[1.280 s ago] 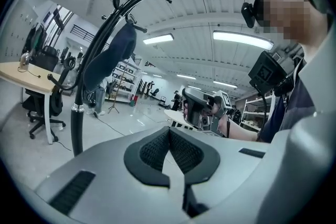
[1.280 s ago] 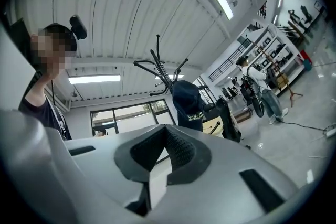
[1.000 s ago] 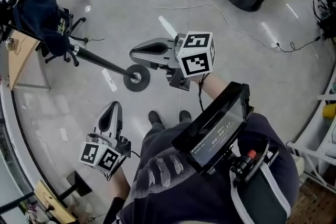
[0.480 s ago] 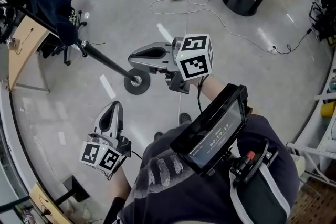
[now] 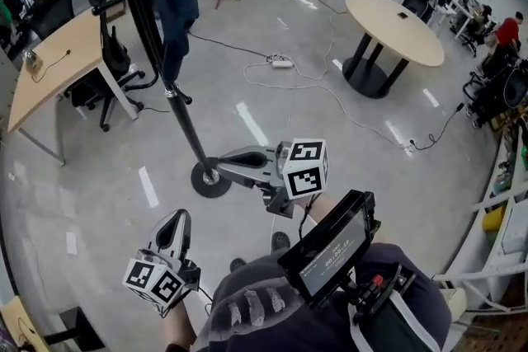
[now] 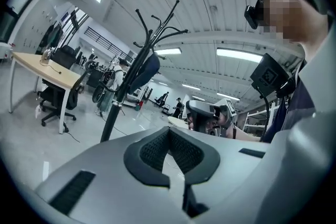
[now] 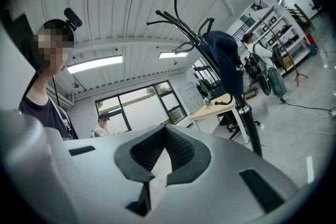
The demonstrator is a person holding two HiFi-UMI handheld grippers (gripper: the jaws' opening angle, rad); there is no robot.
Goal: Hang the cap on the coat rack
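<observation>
Coat rack (image 5: 183,124) now rises steeper and nearer mid-frame, its hung cap (image 5: 176,16) shifted rightward. Round table (image 5: 394,27) and desk (image 5: 49,66) have come fully into view; right gripper (image 5: 216,163) sits lower in the head view.

Coat rack (image 5: 180,111) stands on the floor (image 5: 99,177), centre-left, ahead of the person. Cap (image 5: 175,8) hangs high on it, on the pole's right side in the head view. Desk (image 5: 49,66) is left of the rack, with a chair (image 5: 115,66) between desk and rack. Round table (image 5: 394,27) is far right, behind the rack. Power strip (image 5: 282,61) lies on the floor between rack and round table, its cable trailing right. Right gripper (image 5: 219,165) is at centre, its tip just right of the rack's base. Left gripper (image 5: 175,220) is lower left, nearer the person, well apart from the right gripper.
</observation>
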